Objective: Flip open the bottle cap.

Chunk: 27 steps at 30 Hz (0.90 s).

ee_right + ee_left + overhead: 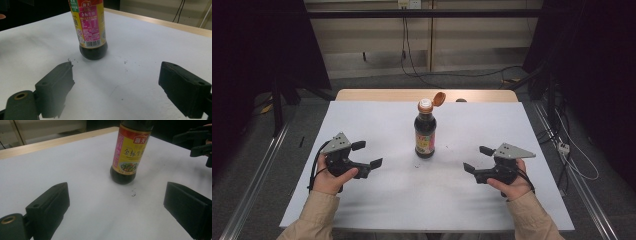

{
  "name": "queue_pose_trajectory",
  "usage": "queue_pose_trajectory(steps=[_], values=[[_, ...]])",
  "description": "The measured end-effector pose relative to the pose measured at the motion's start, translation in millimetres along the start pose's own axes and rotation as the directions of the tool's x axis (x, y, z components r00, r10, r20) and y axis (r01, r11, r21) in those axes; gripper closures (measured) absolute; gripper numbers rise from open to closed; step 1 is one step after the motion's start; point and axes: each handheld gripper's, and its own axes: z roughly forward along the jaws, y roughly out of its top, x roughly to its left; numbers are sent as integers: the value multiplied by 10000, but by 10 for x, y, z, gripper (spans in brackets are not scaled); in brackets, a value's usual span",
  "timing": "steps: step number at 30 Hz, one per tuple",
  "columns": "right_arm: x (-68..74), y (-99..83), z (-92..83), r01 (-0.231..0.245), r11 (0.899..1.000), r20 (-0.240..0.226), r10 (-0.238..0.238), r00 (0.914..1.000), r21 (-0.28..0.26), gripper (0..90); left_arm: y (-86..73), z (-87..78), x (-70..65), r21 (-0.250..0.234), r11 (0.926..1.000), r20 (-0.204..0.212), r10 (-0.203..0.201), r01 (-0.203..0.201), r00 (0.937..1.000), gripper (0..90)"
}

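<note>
A dark sauce bottle (pixel 425 131) stands upright in the middle of the white table (pixel 377 200), its orange flip cap hinged open. Its yellow and pink label (pixel 130 150) faces the left gripper view, and its barcode side (pixel 90 27) faces the right gripper view. My left gripper (pixel 367 154) rests low at the bottle's left, open, with nothing between its fingers (pixel 47 207). At the bottle's right my right gripper (pixel 477 159) also stands open and empty, its fingers (pixel 56 86) pointing toward the bottle. The right gripper (pixel 197 145) also appears far off in the left gripper view.
A wooden strip (pixel 377 94) runs along the table's far edge. Small dark specks (pixel 71 60) lie on the sheet near the bottle's base. Cables (pixel 572 155) trail on the floor at the right, and metal rails flank the table.
</note>
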Motion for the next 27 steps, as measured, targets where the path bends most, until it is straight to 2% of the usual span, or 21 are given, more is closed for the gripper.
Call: queue_pose_trajectory(steps=[6, 15, 21, 27], values=[[-15, -20, -88, -19, 9999, 90, 20, 10000, -99, 121, -36, -55, 13, -110, 9999, -77, -99, 98, 9999, 63], [-8, -121, -132, -139, 9999, 117, 139, 9998, -28, 122, -118, -115, 33, 78, 10000, -117, -58, 59, 9999, 63], [-30, -163, -177, -170, 9998, 223, 169, 9996, 46, 123, -182, -166, 57, 15, 9997, -137, -240, 240, 9996, 63], [-41, -214, -231, -268, 9996, 222, 267, 9994, 32, 123, -219, -185, 50, 42, 9997, -158, -245, 246, 9996, 63]])
